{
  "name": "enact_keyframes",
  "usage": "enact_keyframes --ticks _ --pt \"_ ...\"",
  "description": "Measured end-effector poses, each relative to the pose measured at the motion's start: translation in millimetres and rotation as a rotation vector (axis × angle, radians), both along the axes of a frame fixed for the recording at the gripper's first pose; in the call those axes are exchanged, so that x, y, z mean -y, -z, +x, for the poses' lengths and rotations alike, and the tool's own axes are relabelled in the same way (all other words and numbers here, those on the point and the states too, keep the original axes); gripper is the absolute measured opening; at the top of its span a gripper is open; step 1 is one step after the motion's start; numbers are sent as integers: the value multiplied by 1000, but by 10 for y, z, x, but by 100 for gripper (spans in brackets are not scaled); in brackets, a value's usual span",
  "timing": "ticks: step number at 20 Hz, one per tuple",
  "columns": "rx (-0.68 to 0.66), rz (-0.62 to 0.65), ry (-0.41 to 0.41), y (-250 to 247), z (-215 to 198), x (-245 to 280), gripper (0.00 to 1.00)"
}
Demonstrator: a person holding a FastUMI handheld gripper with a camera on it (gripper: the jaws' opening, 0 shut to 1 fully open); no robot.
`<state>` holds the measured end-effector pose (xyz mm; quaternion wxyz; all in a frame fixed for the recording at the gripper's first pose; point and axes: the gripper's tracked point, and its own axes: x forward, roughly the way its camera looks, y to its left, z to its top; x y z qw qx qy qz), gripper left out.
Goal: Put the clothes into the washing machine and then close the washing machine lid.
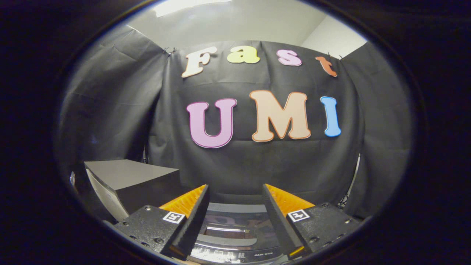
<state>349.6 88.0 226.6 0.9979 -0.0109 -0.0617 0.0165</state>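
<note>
Spread apart and pinching nothing, the hand-held gripper [235, 221] hung with its two orange-backed fingers [195, 213] over the washing machine [235, 254]. Between and below those fingers lay the machine's glossy dark lid [232, 230], down flat, with a control strip at its near edge. Left of the washing machine and a little behind it stood a dark box [136, 180]. Clothes could not be made out.
</note>
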Motion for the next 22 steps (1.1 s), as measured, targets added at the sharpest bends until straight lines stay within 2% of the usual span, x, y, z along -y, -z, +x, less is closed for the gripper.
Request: enact_keyframes --ticks 12,17,22 --pt "75 -32 90 397 -851 506 90" --pt "73 -62 96 746 -1151 555 91" --pt "58 -23 85 1113 -1400 575 91"
